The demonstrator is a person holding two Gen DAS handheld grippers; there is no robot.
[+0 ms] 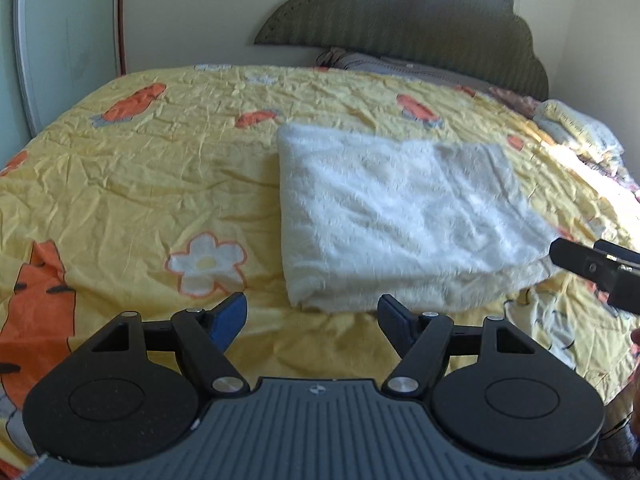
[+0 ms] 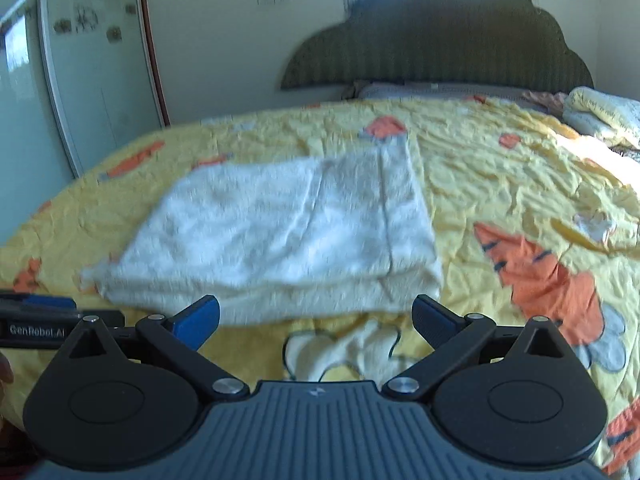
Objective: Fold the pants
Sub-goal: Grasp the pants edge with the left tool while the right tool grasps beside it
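Left-wrist view, left to right. The bed [image 1: 120,184], covered by a yellow sheet printed with carrots and flowers, carries the white fleecy pants [image 1: 400,216], which lie folded into a rough rectangle toward the near edge of the bed, right of its middle. The left gripper [image 1: 312,316] hovers just short of the near left corner of the bundle; its jaws stand wide apart with nothing between them. At the far right the tip of the right gripper [image 1: 592,268] enters the frame beside the bundle's near right corner; whether it touches the cloth cannot be told.

Right-wrist view, left to right. A mirrored wardrobe door [image 2: 92,72] stands beyond the far left corner of the bed, and a dark green headboard [image 2: 440,40] rises behind its far edge. The pants show a stitched seam running front to back and stacked layers along their near side. The right gripper's jaws are spread wide and empty, just short of that near side.

Handling, as a judgement. The fabric appears soft, thick and light: it will sag and drape rather than hold a shape, and its layers may slide apart if only the top one is pinched. A sound hold would take all layers together at the two near corners, one gripper per corner, so the bundle turns over evenly.
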